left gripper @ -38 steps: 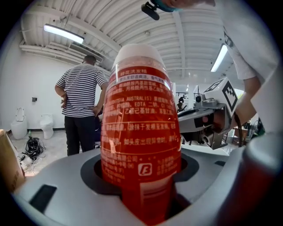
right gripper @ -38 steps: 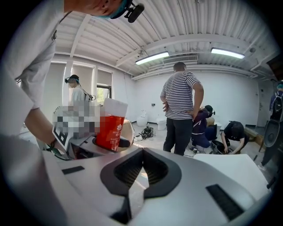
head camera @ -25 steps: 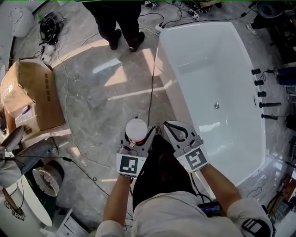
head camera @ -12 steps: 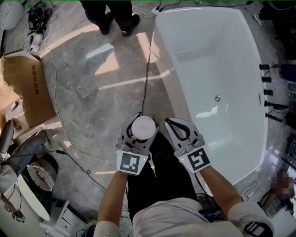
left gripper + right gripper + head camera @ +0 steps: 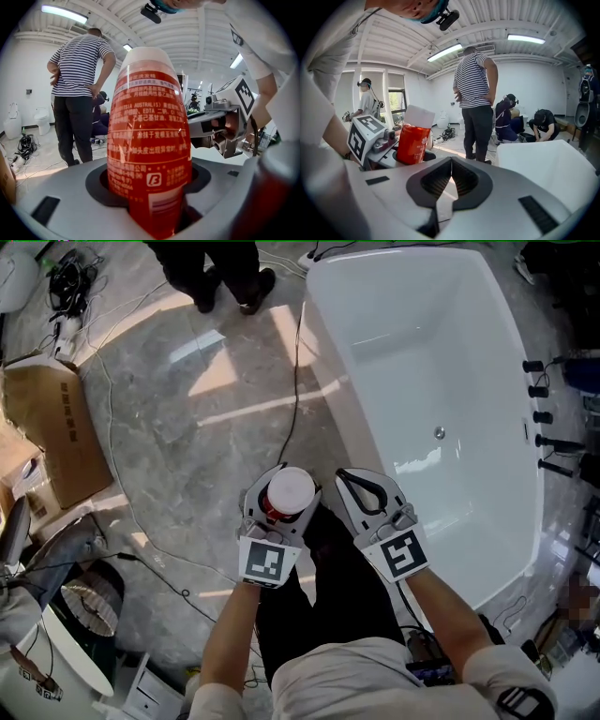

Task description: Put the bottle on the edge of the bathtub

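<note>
One red bottle [image 5: 149,140] upright in L tool [image 5: 281,482].

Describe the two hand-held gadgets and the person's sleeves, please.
The left gripper and right gripper are pale grey plastic with black-lined jaws, each carrying a cube with black-and-white square markers. The sleeves are short and white.
</note>
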### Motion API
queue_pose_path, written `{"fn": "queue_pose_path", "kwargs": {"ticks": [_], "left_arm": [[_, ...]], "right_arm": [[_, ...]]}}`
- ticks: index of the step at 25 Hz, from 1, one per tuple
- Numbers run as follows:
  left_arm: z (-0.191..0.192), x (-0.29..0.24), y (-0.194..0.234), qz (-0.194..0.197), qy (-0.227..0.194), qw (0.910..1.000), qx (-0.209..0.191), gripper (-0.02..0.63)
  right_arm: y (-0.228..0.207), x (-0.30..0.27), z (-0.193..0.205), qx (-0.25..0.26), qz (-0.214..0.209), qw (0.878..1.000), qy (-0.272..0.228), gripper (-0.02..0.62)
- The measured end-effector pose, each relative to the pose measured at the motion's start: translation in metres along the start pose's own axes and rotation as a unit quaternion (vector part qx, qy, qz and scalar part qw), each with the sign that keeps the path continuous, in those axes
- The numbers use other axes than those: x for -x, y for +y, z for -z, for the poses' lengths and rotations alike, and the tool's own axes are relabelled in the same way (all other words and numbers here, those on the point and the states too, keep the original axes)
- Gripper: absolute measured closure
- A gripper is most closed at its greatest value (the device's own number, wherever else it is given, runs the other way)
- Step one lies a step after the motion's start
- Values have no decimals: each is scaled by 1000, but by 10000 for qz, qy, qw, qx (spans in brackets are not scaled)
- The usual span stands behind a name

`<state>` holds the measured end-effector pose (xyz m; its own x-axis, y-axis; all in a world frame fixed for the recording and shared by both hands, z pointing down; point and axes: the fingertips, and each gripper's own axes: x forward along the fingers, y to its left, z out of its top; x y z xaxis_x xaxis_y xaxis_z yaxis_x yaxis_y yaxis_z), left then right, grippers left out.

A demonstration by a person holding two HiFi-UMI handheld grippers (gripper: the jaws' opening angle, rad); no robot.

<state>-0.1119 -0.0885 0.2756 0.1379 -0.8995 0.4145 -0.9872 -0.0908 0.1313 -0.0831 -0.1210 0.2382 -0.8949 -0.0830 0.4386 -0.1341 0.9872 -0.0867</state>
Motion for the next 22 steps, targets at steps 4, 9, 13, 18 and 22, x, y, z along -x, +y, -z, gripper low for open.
{"fn": "queue_pose_path", "kwargs": {"ticks": [4, 9, 13, 18, 22], "left_arm": [[11, -15, -3, 203, 157, 9997, -36, 310], [28, -24, 0, 508, 202, 9983, -213, 310], [47, -19, 15, 714, 117, 9972, -193, 310], [73, -21, 27, 1065, 181, 9934, -394, 310], [102, -18, 41, 1335, 348, 9889, -552, 310]], "right_arm": [[-11, 3, 1, -257, 181, 9995, -89, 589], [-3, -3, 14, -364, 227, 9991, -23, 589], [9, -20, 32, -455, 459, 9978, 127, 589], [21, -38, 51, -347, 624, 9973, 180, 589], [32, -56, 74, -667, 800, 9944, 182, 589]]}}
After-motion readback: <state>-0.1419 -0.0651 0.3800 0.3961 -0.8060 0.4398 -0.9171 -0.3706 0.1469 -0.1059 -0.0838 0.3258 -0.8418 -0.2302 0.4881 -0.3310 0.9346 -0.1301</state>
